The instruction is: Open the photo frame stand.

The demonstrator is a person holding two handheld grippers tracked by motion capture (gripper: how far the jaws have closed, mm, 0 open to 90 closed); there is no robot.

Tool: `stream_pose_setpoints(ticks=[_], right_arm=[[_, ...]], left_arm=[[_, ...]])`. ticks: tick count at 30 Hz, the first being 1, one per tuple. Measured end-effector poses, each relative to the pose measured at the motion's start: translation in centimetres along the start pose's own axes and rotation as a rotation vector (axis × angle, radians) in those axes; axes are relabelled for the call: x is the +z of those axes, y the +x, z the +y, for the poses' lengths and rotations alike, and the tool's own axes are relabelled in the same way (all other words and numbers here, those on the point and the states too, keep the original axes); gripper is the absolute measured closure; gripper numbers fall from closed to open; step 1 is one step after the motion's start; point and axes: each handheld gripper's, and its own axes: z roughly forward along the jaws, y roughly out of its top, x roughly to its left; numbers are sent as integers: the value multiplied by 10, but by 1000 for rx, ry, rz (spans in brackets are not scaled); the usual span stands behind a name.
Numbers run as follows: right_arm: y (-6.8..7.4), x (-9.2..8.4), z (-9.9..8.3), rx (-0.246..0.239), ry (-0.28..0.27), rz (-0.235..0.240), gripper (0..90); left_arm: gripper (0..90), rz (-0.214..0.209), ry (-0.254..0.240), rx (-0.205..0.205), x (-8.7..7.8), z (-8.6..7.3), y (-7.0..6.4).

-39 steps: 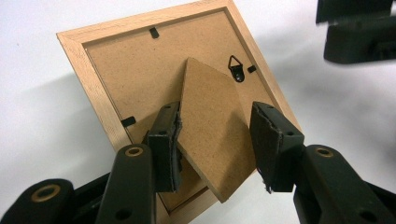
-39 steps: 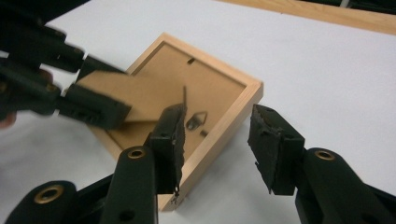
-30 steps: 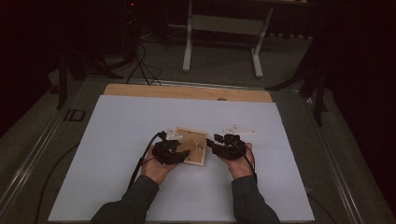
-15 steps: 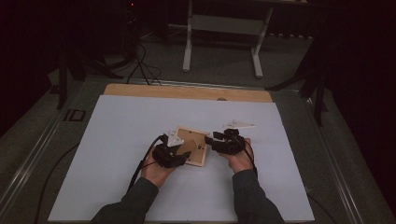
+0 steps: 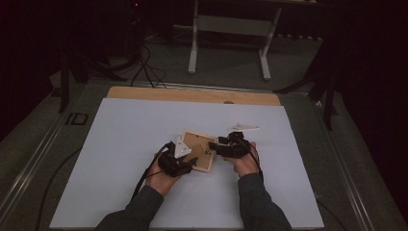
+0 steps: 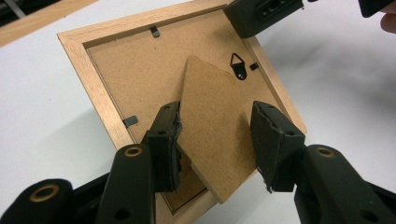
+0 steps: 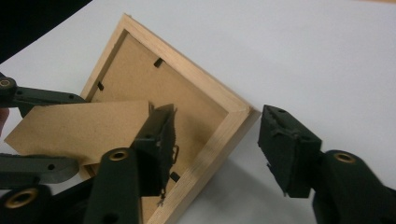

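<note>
- Wooden picture frame [image 5: 198,150] lay face down on the white table sheet [image 5: 120,144], hardboard back up, between the two grippers.
- Left gripper [image 6: 215,140] sat at the frame's near corner, jaws either side of the hardboard easel stand [image 6: 212,135], which was lifted off the backing board [image 6: 140,74].
- One pad was against the stand's edge; the other stood just off it. Could not tell if it was actually clamped.
- Black triangular hanger [image 6: 238,64] sat just beyond the stand's tip, retaining tabs along the frame's inner edge.
- Right gripper [image 7: 217,140] was at the opposite corner, jaws had just been opening and stood released.
- Frame rail [image 7: 210,154] lay between its jaws: one pad over the backing inside the rail, the other clear of the outer corner, over bare sheet.
- In the high view the right gripper [image 5: 226,148] was at the frame's right edge, left gripper [image 5: 188,162] at its lower left, both hands resting on the sheet.
- White triangular piece [image 5: 243,127] lay on the sheet just beyond the right gripper, apart from the frame.
</note>
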Motion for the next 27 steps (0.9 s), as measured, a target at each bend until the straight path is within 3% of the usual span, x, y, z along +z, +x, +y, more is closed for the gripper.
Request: stream_pose_setpoints(ticks=[5, 13, 15, 17, 21, 24, 26, 27], right_arm=[[-2, 5, -1, 12, 18, 29, 403], [-3, 12, -3, 28, 40, 71, 383], [-2, 13, -2, 26, 36, 80, 388], [-1, 11, -3, 20, 20, 87, 433], [-1, 10, -3, 16, 12, 80, 462], [1, 9, -3, 7, 6, 75, 467], [1, 8, -3, 1, 3, 73, 470], [3, 7, -2, -6, -3, 72, 479]], left_arm=[[552, 16, -19, 40, -2, -3, -5], [551, 9, -34, 55, -3, -6, -3], [547, -9, -27, 40, -4, -7, 0], [538, -35, -1, -15, -3, -8, 8], [530, -64, 24, -39, -2, -9, 12], [529, -125, 62, -120, -1, -9, 20], [548, -140, 66, -138, -1, -9, 22], [559, -171, 72, -162, -2, -9, 25]])
